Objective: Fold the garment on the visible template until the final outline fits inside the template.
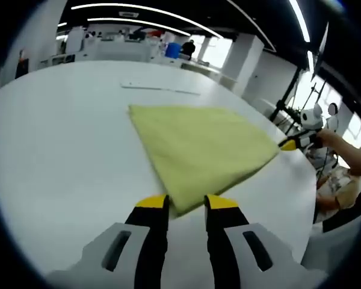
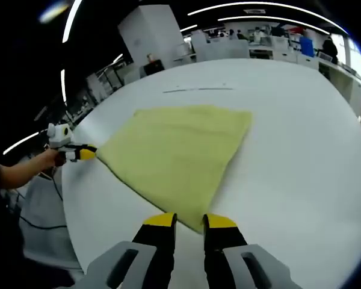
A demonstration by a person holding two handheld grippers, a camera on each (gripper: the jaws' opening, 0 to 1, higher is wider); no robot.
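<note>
The garment (image 1: 201, 147) is soft, matt yellow-green cloth with a fine nap. The worktop (image 1: 60, 150) looks smooth, white, faintly sheened.

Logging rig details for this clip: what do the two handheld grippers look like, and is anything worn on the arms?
Both the left gripper and right gripper have two black jaws capped with yellow tips, set in light grey housings with dark slots. Seen from across the table, each has a white body behind its yellow tip. The forearm holding one looks bare; no sleeve shows.

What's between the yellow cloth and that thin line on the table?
Just bare white table between the yellow cloth and the thin line; both gripper views show it.
</note>
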